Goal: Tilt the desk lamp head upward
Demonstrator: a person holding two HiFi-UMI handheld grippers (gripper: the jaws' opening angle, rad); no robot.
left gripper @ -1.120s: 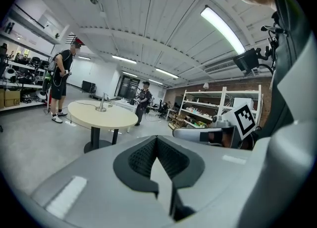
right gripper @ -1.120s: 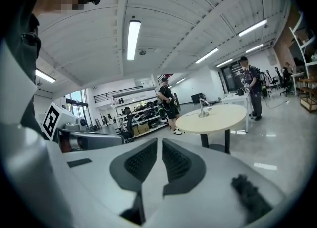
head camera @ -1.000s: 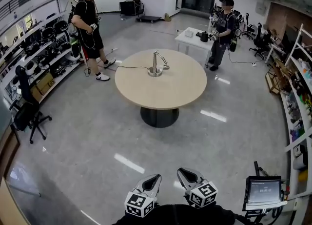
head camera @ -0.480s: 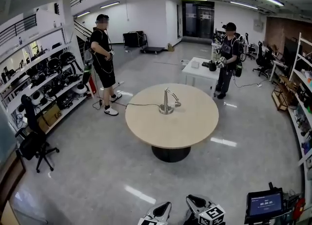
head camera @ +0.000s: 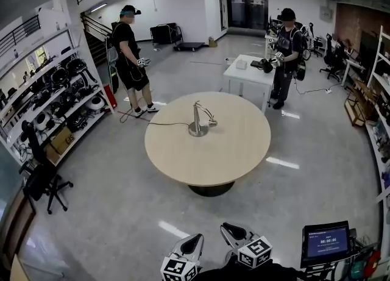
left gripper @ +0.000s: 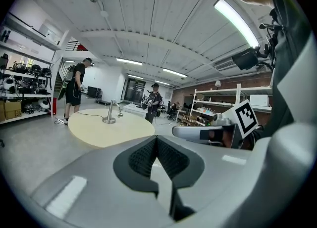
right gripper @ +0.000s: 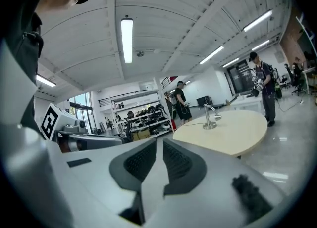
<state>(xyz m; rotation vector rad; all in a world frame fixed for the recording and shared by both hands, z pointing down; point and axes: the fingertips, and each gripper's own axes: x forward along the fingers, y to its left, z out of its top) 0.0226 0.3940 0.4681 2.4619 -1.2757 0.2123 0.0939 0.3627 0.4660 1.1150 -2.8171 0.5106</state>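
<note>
The desk lamp (head camera: 198, 121) stood on the round wooden desk (head camera: 234, 152), a little back from its middle. It was silver, with a round base and an upright stem, and its head bent over to the right and drooped down. Its dark cable (head camera: 164, 123) ran off the desk's left edge toward the floor.

Both tools were low at the near edge of the head view, over bare floor and well apart from the desk. The left tool (head camera: 194, 238) had its ribbed pads brought together at the tips, with nothing between them. The right tool (head camera: 228, 229), just beside it, was likewise closed down to a thin slit and empty. Each pointed roughly toward the desk, and each tool's own view showed the lamp small in the distance.

A person in black (head camera: 131, 60) stood beyond the desk to the left, near the shelves of gear (head camera: 55, 97). Another person in black (head camera: 285, 48) stood by a white table (head camera: 247, 72). A small screen (head camera: 326, 241) sat at lower right.
</note>
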